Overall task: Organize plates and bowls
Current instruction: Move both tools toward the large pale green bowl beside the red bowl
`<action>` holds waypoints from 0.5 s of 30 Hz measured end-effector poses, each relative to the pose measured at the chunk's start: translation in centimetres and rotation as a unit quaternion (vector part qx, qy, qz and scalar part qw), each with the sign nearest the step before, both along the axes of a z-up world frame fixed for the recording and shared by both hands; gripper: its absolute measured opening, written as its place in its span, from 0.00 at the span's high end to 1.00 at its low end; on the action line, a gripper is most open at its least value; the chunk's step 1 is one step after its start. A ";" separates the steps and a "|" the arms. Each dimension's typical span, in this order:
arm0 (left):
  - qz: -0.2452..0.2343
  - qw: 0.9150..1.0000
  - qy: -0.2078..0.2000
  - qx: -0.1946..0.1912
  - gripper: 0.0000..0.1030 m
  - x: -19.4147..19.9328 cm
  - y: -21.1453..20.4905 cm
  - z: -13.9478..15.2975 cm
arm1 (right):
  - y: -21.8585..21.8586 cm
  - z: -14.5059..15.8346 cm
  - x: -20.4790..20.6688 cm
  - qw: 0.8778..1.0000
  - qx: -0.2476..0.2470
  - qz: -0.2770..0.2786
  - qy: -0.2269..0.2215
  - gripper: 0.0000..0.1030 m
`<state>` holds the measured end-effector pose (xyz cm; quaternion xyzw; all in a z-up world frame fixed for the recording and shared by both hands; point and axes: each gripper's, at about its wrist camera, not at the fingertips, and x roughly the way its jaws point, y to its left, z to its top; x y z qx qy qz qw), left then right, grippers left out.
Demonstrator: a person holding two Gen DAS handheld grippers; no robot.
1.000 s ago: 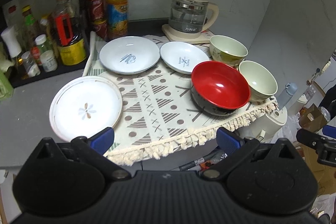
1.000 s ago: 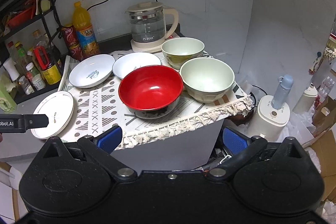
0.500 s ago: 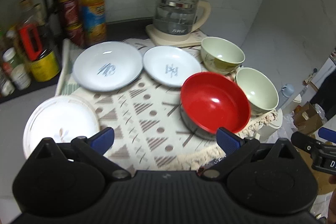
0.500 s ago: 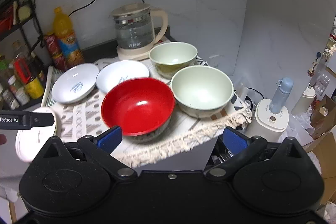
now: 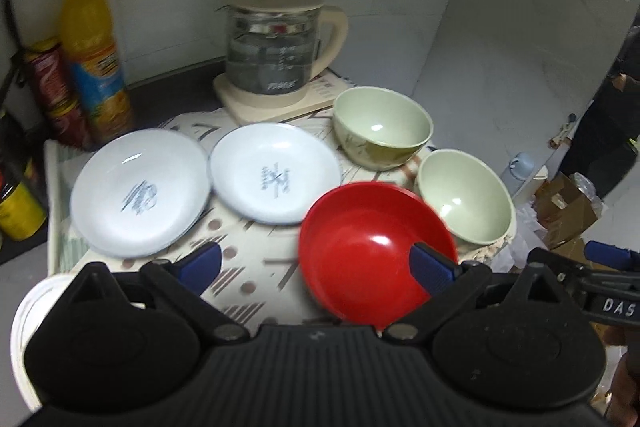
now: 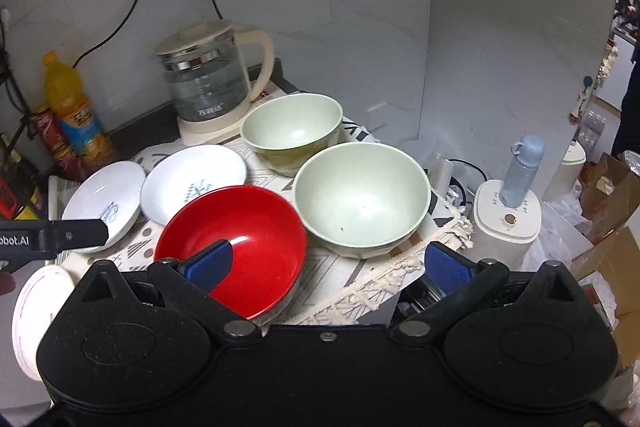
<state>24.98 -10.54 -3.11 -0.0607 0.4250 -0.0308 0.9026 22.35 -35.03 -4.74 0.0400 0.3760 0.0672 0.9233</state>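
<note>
On the patterned cloth over the surface [image 6: 352, 279] sit the red bowl [image 6: 240, 239] and pale green bowl [image 6: 362, 197] — smooth, rigid, likely slippery, best pinched at the rim — while left claw [image 5: 316, 261] and right claw [image 6: 328, 261] hover spread, empty.

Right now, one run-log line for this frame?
phase: approach | left hand-held gripper: open, empty | right hand-held gripper: open, empty | nearest: red bowl | bowls: three, unstacked | plates: three, unstacked
</note>
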 end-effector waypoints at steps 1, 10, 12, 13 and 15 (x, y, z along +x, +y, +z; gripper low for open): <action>-0.004 1.000 -0.001 0.001 0.03 0.5 -0.3 0.0 | -0.1 -0.1 0.3 1.000 -0.002 0.000 0.002 0.00; -0.008 1.000 0.011 -0.015 0.03 4.9 -2.7 -1.1 | -2.6 -1.9 4.6 1.000 0.016 -0.003 0.017 0.14; -0.007 1.000 0.015 -0.024 0.06 5.9 -3.3 -1.5 | -3.3 -2.3 5.7 1.000 0.014 -0.003 0.025 0.14; -0.007 0.999 0.017 -0.029 0.07 6.3 -3.6 -1.7 | -3.5 -2.5 6.1 0.999 0.016 -0.004 0.028 0.14; -0.013 0.999 0.024 -0.035 0.11 7.4 -4.2 -2.1 | -4.2 -3.2 7.1 0.999 0.019 -0.005 0.037 0.17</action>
